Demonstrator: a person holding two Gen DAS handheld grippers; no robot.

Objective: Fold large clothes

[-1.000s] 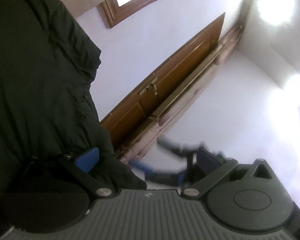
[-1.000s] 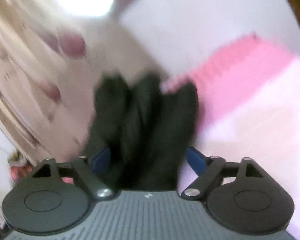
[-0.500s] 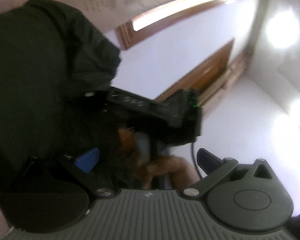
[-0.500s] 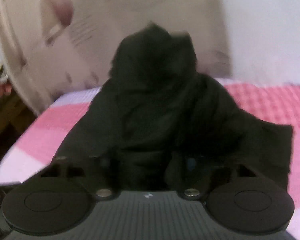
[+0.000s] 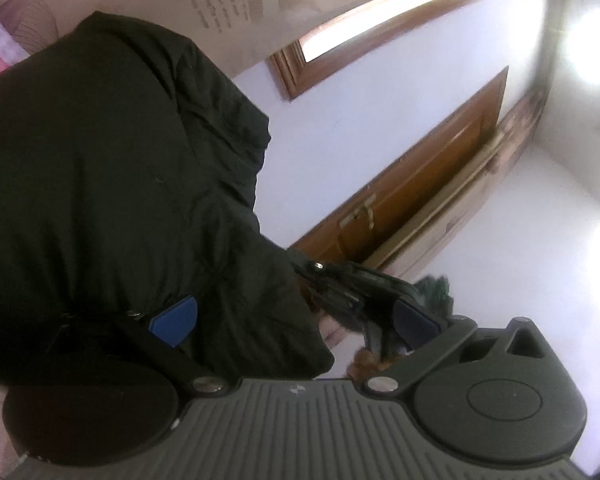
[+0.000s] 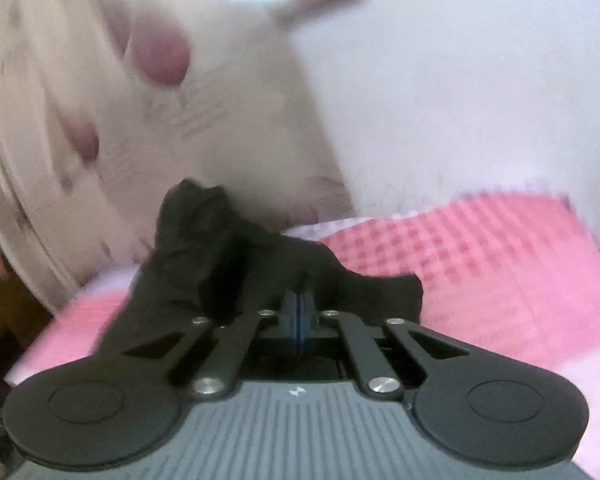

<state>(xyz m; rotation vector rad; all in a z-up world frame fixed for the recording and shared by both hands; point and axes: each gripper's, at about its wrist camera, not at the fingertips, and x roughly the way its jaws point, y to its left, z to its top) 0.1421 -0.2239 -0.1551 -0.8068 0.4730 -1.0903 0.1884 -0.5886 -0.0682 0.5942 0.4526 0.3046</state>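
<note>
Since half a second ago the right gripper (image 6: 299, 312) has gone from wide apart to fully pressed together, its blue-padded fingers (image 6: 290, 310) meeting at lower centre of the right wrist view with the dark garment (image 6: 220, 264) bunched just past them; whether any cloth is pinched between them I cannot tell. Meanwhile the left gripper (image 5: 296, 320) is spread wide at the bottom of its frame, one blue pad (image 5: 175, 320) lying against the black cloth, the other (image 5: 414, 320) out in the air. That cloth is a matte, finely creased, soft black fabric; it fills the left half of the left wrist view in heavy folds and, in the right wrist view, rises in a rumpled heap at centre. Beneath it lies the bed (image 6: 480, 264), covered in a pink-and-white checked, waffle-textured spread. Farther off, a cream headboard (image 6: 112, 128) with purplish floral print stands at upper left, blurred. Beyond are pale walls, a brown wooden door (image 5: 412, 196) and a wood-framed window (image 5: 380, 12) at upper right.
</note>
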